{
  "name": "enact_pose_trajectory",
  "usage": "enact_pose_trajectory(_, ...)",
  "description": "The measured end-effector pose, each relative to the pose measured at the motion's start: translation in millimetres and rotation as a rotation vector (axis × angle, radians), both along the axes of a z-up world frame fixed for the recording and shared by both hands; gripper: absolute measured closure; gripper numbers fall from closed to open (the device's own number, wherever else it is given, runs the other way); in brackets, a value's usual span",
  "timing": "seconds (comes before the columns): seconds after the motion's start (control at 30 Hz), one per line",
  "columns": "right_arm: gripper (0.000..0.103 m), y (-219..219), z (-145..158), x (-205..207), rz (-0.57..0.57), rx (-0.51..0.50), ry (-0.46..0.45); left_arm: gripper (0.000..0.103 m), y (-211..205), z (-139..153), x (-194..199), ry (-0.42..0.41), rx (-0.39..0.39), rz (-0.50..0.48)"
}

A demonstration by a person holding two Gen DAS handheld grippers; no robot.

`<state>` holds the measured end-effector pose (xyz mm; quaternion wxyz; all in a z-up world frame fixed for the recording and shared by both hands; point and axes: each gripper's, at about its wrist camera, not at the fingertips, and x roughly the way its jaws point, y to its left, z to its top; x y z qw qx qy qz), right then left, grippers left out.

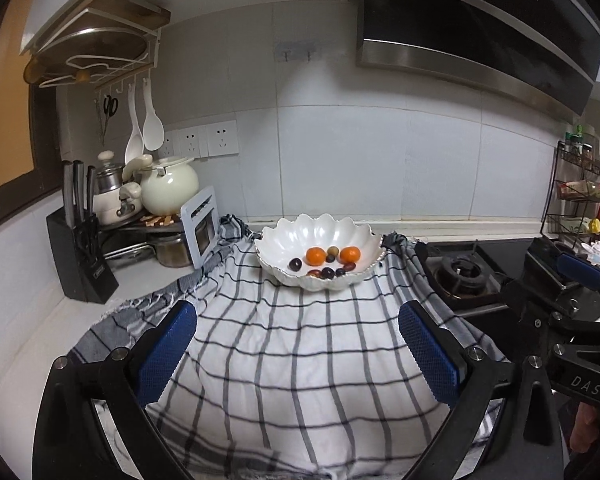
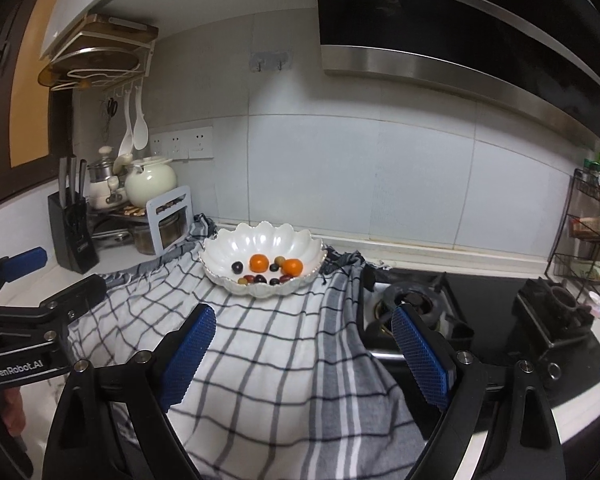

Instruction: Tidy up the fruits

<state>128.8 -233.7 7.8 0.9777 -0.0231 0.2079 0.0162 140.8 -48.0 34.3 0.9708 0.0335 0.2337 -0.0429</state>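
Observation:
A white scalloped bowl (image 1: 320, 232) stands at the back of a checked cloth (image 1: 292, 360); it also shows in the right wrist view (image 2: 268, 240). In it lie two oranges (image 1: 315, 256) (image 1: 350, 255) and several small dark fruits (image 1: 327, 273). The oranges (image 2: 259, 263) (image 2: 292, 267) show in the right view too. My left gripper (image 1: 296, 344) is open and empty, well in front of the bowl. My right gripper (image 2: 302, 344) is open and empty, in front and to the right of the bowl.
A gas hob (image 2: 416, 304) sits right of the cloth. A knife block (image 1: 80, 256), pots (image 1: 168, 188) and a rack stand at the back left. A spice shelf (image 2: 592, 232) stands at the far right. A range hood (image 1: 480, 32) hangs above.

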Motion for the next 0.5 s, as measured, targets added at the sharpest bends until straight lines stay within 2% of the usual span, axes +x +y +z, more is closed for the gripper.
enact_pose_trajectory(0.17, 0.012, -5.8, -1.9, -26.5, -0.008, 0.006, 0.009, 0.0, -6.6, -1.3, -24.1, -0.002, 0.021, -0.018)
enact_pose_trajectory(0.5, 0.012, -15.4, -5.5, -62.3, -0.015, 0.023, 0.018, 0.0, -10.6, -2.9, -60.7, -0.001, -0.001, -0.037)
